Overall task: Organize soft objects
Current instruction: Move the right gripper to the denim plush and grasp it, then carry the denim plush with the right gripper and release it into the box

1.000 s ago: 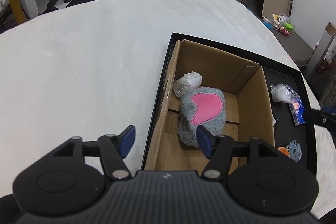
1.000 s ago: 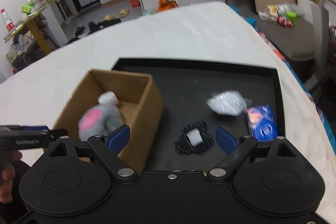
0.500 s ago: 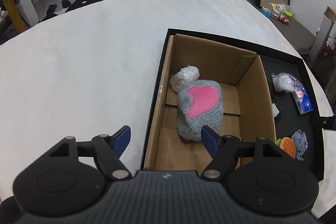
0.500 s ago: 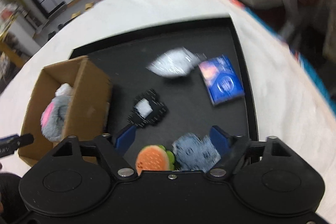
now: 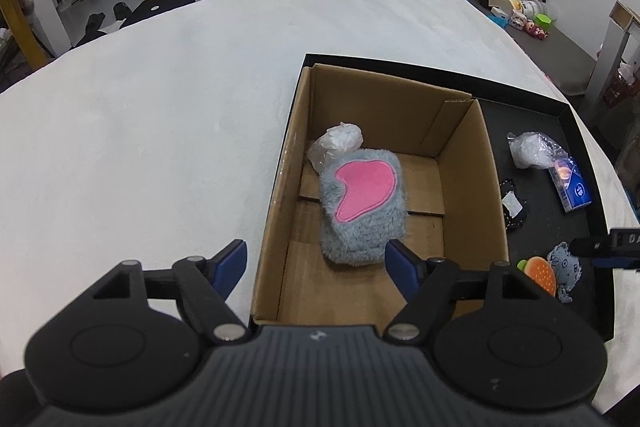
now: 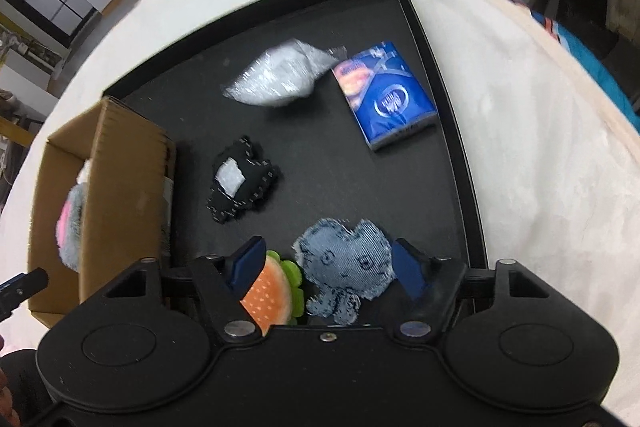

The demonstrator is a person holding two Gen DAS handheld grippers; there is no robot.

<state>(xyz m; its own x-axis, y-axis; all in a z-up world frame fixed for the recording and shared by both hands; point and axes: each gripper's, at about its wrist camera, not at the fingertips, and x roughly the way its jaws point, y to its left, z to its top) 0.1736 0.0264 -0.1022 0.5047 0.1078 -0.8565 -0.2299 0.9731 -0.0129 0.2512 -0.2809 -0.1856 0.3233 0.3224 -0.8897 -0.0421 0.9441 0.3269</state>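
Observation:
A cardboard box stands in the left part of a black tray. In it lie a grey plush with a pink patch and a white wrapped bundle. My left gripper is open and empty above the box's near left wall. My right gripper is open, low over a blue denim plush, with a burger plush at its left finger. A black patch toy, a white bag and a blue packet lie on the tray.
The tray rests on a white bed cover. The right gripper's finger shows at the right edge of the left wrist view. Room clutter lies beyond the bed.
My right gripper has moved right and down from near the box to over the denim plush and burger plush. My left gripper has pulled back slightly; the box contents have not moved.

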